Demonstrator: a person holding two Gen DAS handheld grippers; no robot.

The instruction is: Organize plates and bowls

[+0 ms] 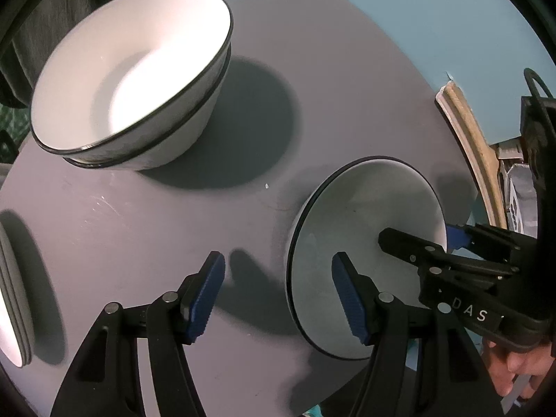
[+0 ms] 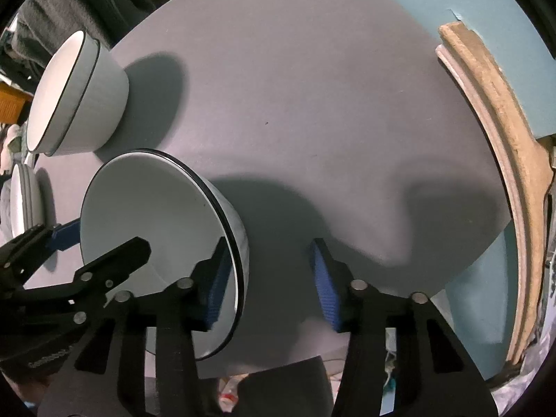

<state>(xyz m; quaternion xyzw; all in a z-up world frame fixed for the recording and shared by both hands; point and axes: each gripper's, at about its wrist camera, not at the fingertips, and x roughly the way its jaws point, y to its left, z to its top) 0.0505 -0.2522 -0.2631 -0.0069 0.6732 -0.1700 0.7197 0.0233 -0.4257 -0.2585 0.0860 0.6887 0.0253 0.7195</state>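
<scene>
Blue-padded left tool [image 1: 278, 295] up close, spread wide and gripping nothing: 1 pad over the inside of a single white bowl [image 1: 365, 229], the other outside it above the grey round bench [image 1: 146, 229]. Cannot tell whether either pad touches the bowl wall.

Same story from the other side with the right tool [image 2: 271, 285]: released, jaws well apart, 1 pad just inside the black-edged rim, the other outside over bare bench. So 2 tools astride opposite sides of 1 bowl, neither clamped. Seen from the left wrist, reaching in from the right edge with a black finger inside the bowl and a blue pad beyond the rim; part of a hand [image 1: 514, 365] visible behind it.

Single bowl sitting near the bench edge, on the side closest to both cameras.

Farther back on the left, a stack of 2 bowls [image 1: 132, 76], nested, white with dark rims, well apart from the single one. At the far left edge, a stack of plates [image 1: 10, 295], only partly in view.
</scene>
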